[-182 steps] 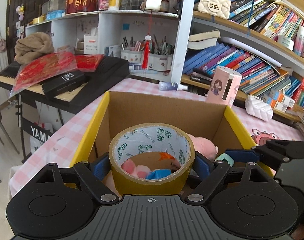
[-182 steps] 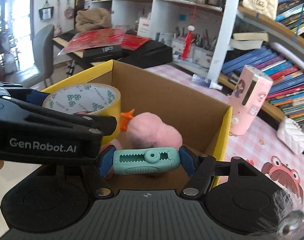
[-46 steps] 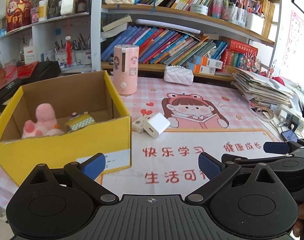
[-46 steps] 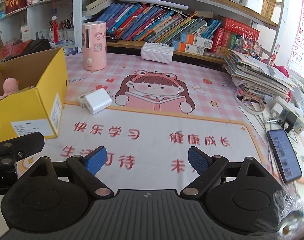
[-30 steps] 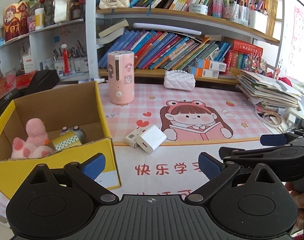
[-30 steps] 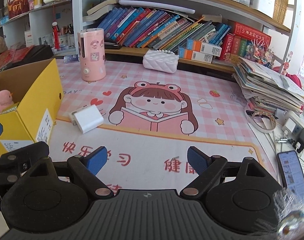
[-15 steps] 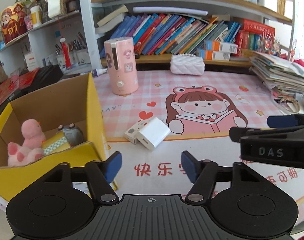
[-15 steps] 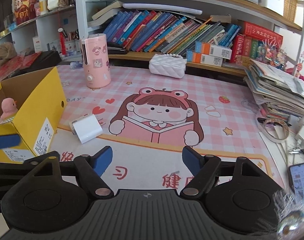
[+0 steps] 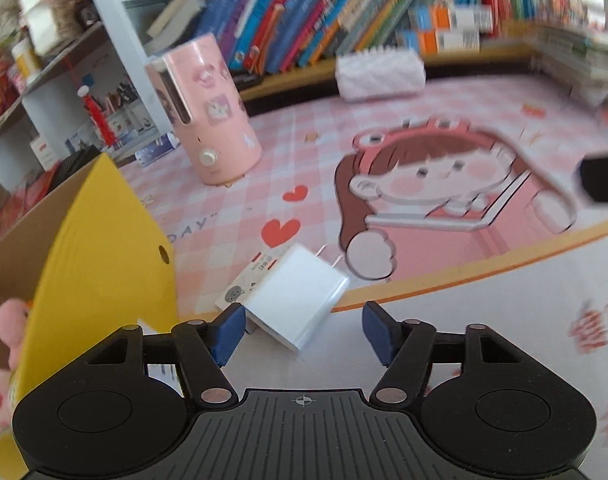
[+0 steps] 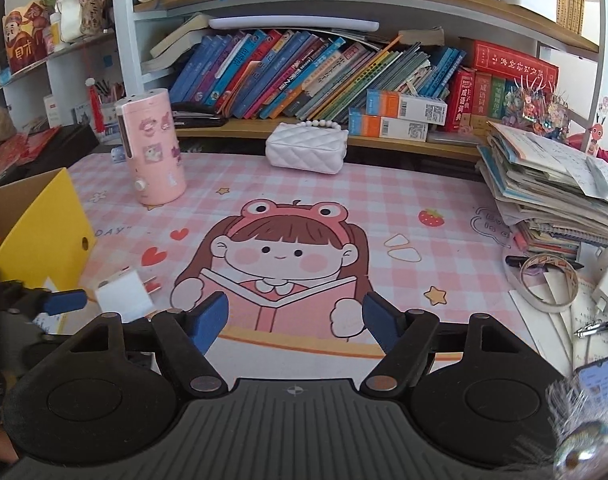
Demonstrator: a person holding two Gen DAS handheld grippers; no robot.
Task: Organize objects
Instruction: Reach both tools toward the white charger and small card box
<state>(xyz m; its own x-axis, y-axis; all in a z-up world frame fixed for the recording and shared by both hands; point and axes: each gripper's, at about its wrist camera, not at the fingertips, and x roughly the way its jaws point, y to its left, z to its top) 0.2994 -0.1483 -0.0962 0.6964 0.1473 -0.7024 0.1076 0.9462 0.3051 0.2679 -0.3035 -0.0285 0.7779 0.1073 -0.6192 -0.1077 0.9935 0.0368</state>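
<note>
A white charger [image 9: 296,300] lies on the pink cartoon desk mat [image 9: 443,216], on top of a small white labelled box [image 9: 246,278]. My left gripper [image 9: 303,336] hangs low over the charger, whose near corner lies between the blue fingertips [image 9: 228,334]. Its jaws are opening and the pads do not press on it. The yellow cardboard box [image 9: 96,248] stands just left, with a pink plush [image 9: 6,320] inside. My right gripper [image 10: 296,316] is open over the mat with nothing between its fingers. In the right wrist view the charger [image 10: 124,290] is at lower left.
A pink humidifier [image 10: 152,152] and a white quilted purse [image 10: 305,152] stand at the back of the mat. A pile of books and papers [image 10: 555,192], a tape roll [image 10: 547,282] and a phone [image 10: 599,380] crowd the right side. Bookshelves rise behind.
My left gripper has moved forward and down onto the charger, and its jaws have narrowed. My right gripper has crept forward over the mat with narrower jaws.
</note>
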